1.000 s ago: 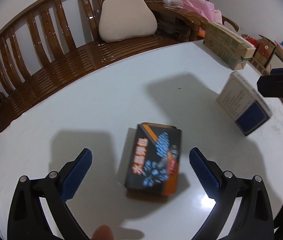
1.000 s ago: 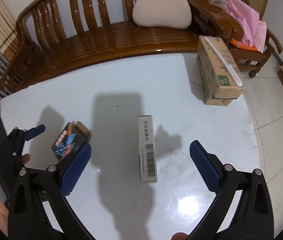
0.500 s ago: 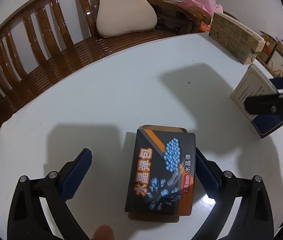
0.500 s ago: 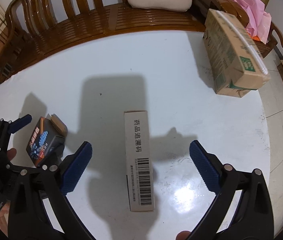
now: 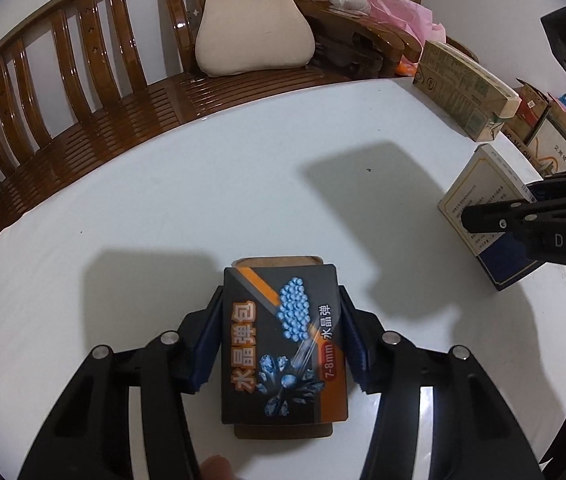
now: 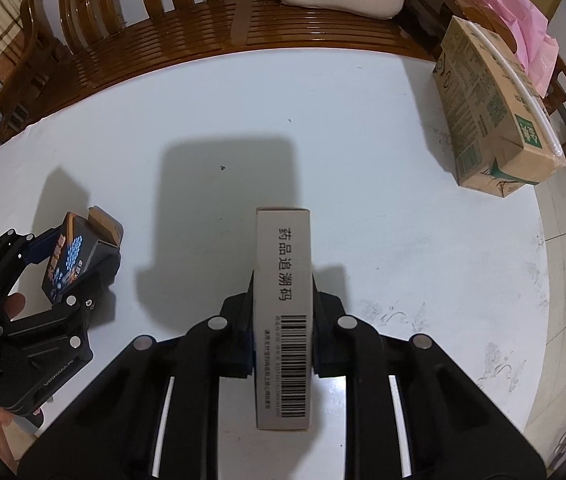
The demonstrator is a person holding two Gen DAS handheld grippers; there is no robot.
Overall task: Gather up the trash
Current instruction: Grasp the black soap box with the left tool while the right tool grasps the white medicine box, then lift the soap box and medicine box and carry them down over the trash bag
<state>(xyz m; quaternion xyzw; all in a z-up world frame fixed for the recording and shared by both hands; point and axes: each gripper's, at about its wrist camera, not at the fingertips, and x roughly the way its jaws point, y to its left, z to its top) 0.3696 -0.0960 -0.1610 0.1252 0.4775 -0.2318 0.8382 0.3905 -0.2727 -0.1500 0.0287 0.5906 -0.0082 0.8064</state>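
I had the dark box (image 5: 285,344) with blue beads printed on it squeezed between the blue pads of my left gripper (image 5: 283,336), which was closed tight on its two long sides. The box sat on the white table (image 5: 203,200), near the edge closest to me. My right gripper (image 6: 283,320) was closed the same way on the thin white box (image 6: 283,312), which stood on its narrow side with the barcode facing up, also near my edge of the table. A big brown carton (image 6: 491,112) stood at the far right corner, and a wooden bench (image 5: 123,80) with a cream cushion (image 5: 253,30) ran along the far edge. I thought the dark box could go wrong first: a brown flap stuck out at both ends, so it could pop open or crush if I squeezed harder. I thought the white box could tip or twist when lifted, because much of it poked out past the pads. I saw no bin anywhere, so I could not tell where to carry them. The left camera showed the flat printed face of the white box (image 5: 487,216), which the right camera did not show. The right camera showed a fingertip behind the left gripper (image 6: 63,272) and the whole carton.
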